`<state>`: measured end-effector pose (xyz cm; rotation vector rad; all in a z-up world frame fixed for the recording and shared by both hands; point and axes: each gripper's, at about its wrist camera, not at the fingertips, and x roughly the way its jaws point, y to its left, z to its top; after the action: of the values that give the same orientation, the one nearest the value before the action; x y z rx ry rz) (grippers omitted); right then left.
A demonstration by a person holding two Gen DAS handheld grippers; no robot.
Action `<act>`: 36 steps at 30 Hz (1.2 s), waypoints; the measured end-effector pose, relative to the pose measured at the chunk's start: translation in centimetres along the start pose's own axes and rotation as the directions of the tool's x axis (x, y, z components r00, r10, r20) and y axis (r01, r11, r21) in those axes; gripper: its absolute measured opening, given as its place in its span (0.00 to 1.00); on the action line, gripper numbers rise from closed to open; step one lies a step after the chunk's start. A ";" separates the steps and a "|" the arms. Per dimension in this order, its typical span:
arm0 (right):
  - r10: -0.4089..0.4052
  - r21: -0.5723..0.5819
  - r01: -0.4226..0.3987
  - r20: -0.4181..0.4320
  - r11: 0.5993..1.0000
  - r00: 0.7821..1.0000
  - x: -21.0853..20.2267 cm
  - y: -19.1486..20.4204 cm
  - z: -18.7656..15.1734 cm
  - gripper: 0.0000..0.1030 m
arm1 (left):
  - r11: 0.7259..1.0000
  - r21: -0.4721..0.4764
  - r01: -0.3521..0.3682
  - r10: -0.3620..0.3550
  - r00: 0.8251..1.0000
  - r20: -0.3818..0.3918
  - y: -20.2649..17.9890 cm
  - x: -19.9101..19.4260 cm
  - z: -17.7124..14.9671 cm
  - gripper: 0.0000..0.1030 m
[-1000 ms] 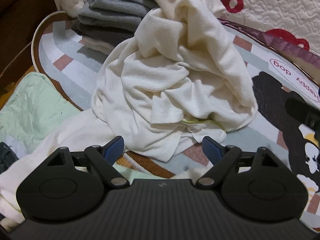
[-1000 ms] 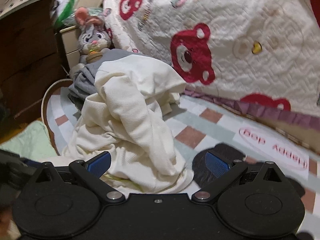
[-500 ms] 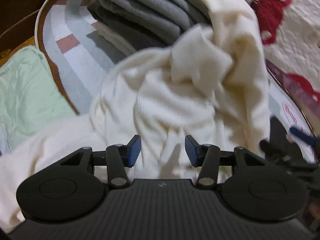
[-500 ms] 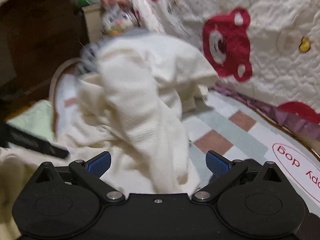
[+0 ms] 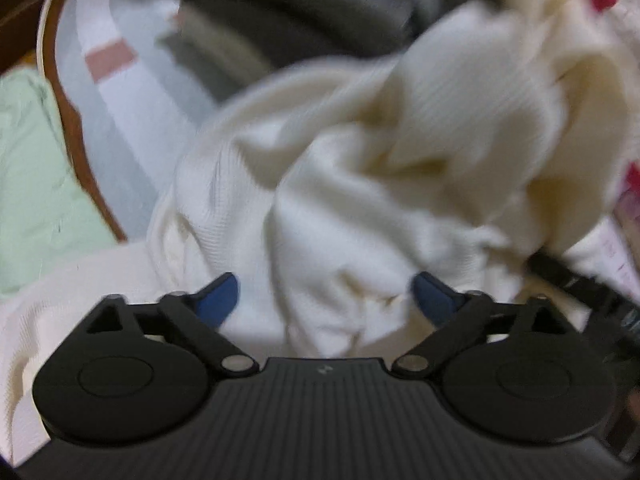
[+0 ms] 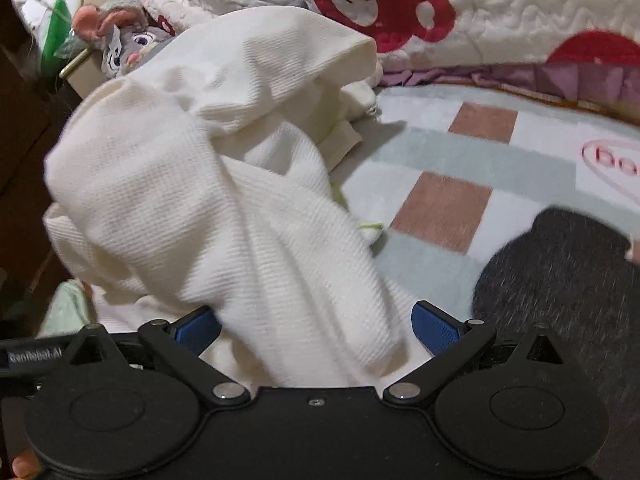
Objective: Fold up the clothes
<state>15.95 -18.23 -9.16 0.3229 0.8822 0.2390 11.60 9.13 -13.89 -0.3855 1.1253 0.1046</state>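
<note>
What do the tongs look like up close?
The left tongs and the right tongs look the same: black plastic, a ribbed flat body, two round discs, and angled link arms with silver pins. Each has two blue fingertips. White lettering that looks like "GenRobot.AI" shows on a black bar at the left edge of the right wrist view.

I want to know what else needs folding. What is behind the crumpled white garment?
Behind the white garment, the left view shows blurred grey clothes. The right view shows a grey plush toy and a bear-print quilt. How many grey pieces there are is hidden.
</note>
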 end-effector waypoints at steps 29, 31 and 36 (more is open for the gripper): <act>0.467 0.039 -0.481 0.183 0.876 0.865 -15.4 1.7 -3.2 0.26 | 0.748 0.041 0.662 -0.663 0.747 0.044 -2.3 -10.0 -2.7 0.20; 0.446 0.039 -0.467 0.234 0.883 0.864 -19.3 0.7 -3.1 0.26 | 0.699 0.078 0.710 -0.713 0.701 0.003 -4.1 -10.7 -3.5 0.20; 0.385 0.066 -0.420 0.290 0.905 0.876 -24.5 -0.7 -4.0 0.26 | 0.579 0.059 0.813 -0.806 0.582 -0.110 -7.5 -10.9 -5.9 0.17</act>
<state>-2.15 -26.36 5.75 0.6467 0.5511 0.5150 3.88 1.27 -4.47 -0.7913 0.9182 -0.8031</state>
